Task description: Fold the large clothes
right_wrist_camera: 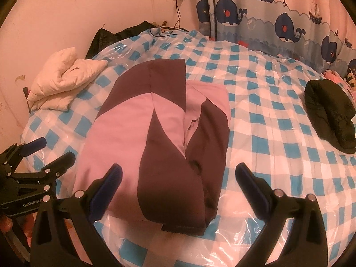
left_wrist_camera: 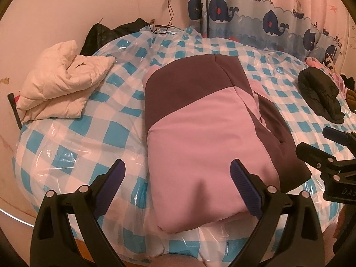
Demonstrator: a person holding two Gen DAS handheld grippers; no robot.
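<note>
A pink and dark maroon jacket [left_wrist_camera: 200, 129] lies folded into a thick rectangle in the middle of the bed; in the right wrist view the jacket [right_wrist_camera: 155, 138] shows a sleeve tucked on its right side. My left gripper [left_wrist_camera: 178, 178] hovers open over the jacket's near left end, with nothing between its blue pads [left_wrist_camera: 244, 191]. My right gripper [right_wrist_camera: 178, 182] stands open above the jacket's near right corner, holding nothing. Each gripper appears at the edge of the other's view: the right gripper [left_wrist_camera: 320, 144], the left gripper [right_wrist_camera: 44, 153].
The bed has a blue and white checked cover [left_wrist_camera: 115, 133] under clear plastic. A folded cream quilted coat [left_wrist_camera: 60, 89] lies at the far left, a black garment [right_wrist_camera: 329, 115] at the right, a dark item [left_wrist_camera: 104, 33] by the wall. Whale curtain [right_wrist_camera: 278, 17] behind.
</note>
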